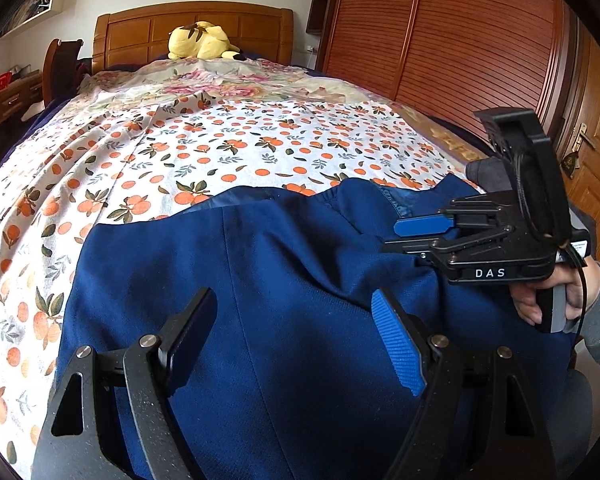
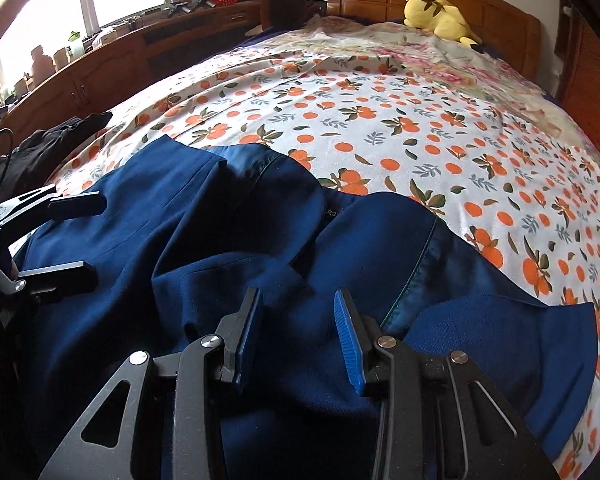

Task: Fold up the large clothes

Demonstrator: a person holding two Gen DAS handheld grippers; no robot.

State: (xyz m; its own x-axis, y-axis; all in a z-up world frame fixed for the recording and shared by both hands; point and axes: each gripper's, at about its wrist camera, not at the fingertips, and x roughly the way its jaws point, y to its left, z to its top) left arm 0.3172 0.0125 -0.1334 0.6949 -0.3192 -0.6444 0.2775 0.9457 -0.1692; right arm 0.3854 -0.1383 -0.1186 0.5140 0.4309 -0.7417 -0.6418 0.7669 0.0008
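A large dark blue garment (image 1: 268, 280) lies rumpled on the near end of a bed with an orange-fruit sheet (image 1: 220, 148). My left gripper (image 1: 296, 324) hangs just over the cloth with its jaws wide apart and nothing between them. To its right, a hand (image 1: 540, 300) holds my right gripper (image 1: 410, 236) low against the garment's folds. In the right wrist view the blue garment (image 2: 204, 240) bunches under my right gripper (image 2: 298, 320), whose blue pads stand partly apart without pinching cloth. My left gripper (image 2: 74, 240) shows at the left edge, open.
A yellow plush toy (image 1: 200, 42) rests by the wooden headboard (image 1: 148, 28). A slatted wooden wardrobe (image 1: 440, 40) lines the right side. In the right wrist view a black garment (image 2: 60, 140) lies at the bed's left edge beside a long wooden cabinet (image 2: 100, 76) under the window.
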